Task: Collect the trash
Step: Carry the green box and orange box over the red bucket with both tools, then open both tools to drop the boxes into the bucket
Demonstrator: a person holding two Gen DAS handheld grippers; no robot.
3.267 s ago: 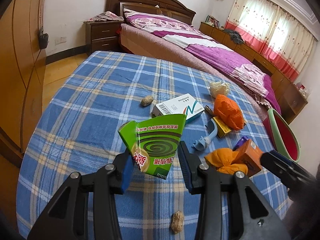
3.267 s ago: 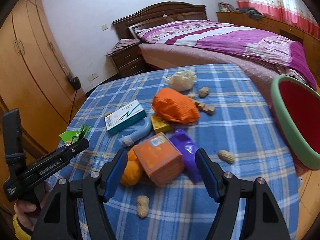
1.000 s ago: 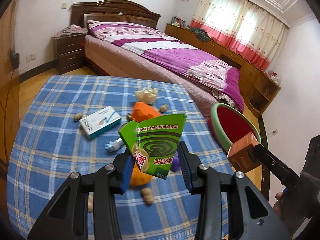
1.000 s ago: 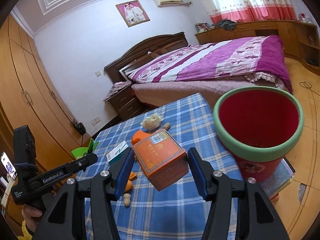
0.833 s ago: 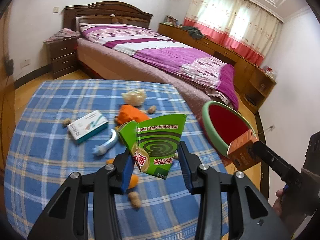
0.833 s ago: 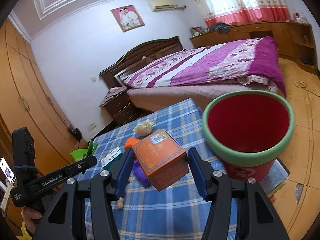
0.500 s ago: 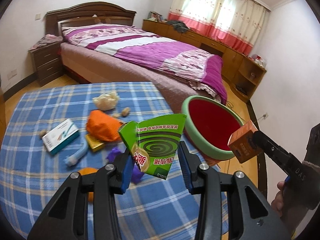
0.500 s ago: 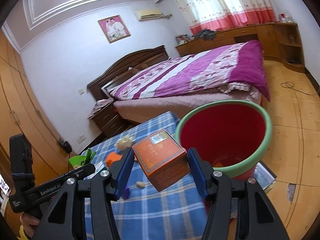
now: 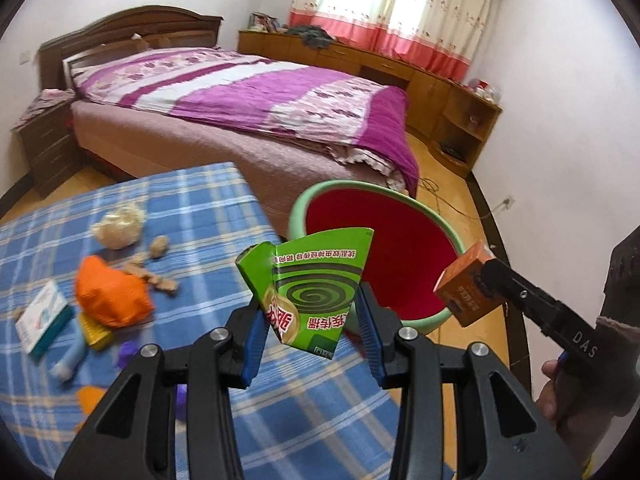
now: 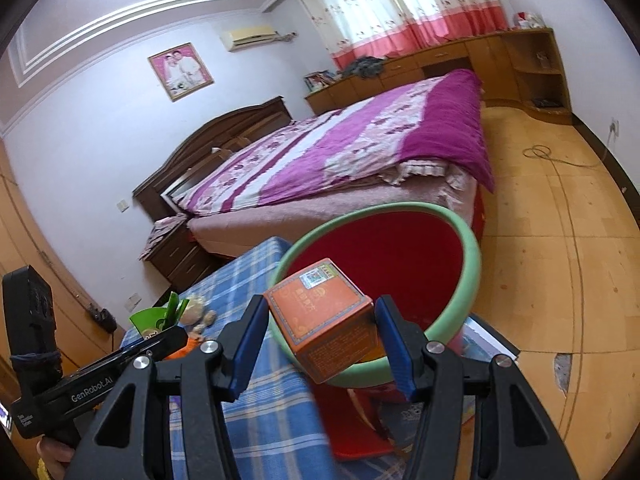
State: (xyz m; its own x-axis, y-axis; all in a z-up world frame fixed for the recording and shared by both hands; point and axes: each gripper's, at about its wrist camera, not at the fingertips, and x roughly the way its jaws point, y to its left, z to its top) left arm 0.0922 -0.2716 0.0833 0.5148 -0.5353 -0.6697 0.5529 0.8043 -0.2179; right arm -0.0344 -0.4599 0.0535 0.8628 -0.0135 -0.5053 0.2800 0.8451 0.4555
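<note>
My left gripper (image 9: 310, 330) is shut on a crumpled green mosquito-coil carton (image 9: 310, 280), held above the table's right edge, just short of the red bin with a green rim (image 9: 394, 258). My right gripper (image 10: 322, 338) is shut on an orange box (image 10: 322, 320), in front of the near rim of the bin (image 10: 472, 248). In the left wrist view the orange box (image 9: 464, 286) hangs at the bin's right rim. The left gripper and green carton (image 10: 160, 318) show at the lower left of the right wrist view.
On the blue plaid tablecloth (image 9: 208, 216) lie an orange bag (image 9: 108, 296), a white and teal box (image 9: 42, 318), a pale crumpled wad (image 9: 118, 226), peanuts and purple scraps. A bed (image 9: 248, 92) stands behind. Wooden floor (image 10: 560, 240) lies right of the bin.
Both grippers have swung right from over the table toward the bin, each keeping its item. The bin has grown larger and moved toward the centre of both views.
</note>
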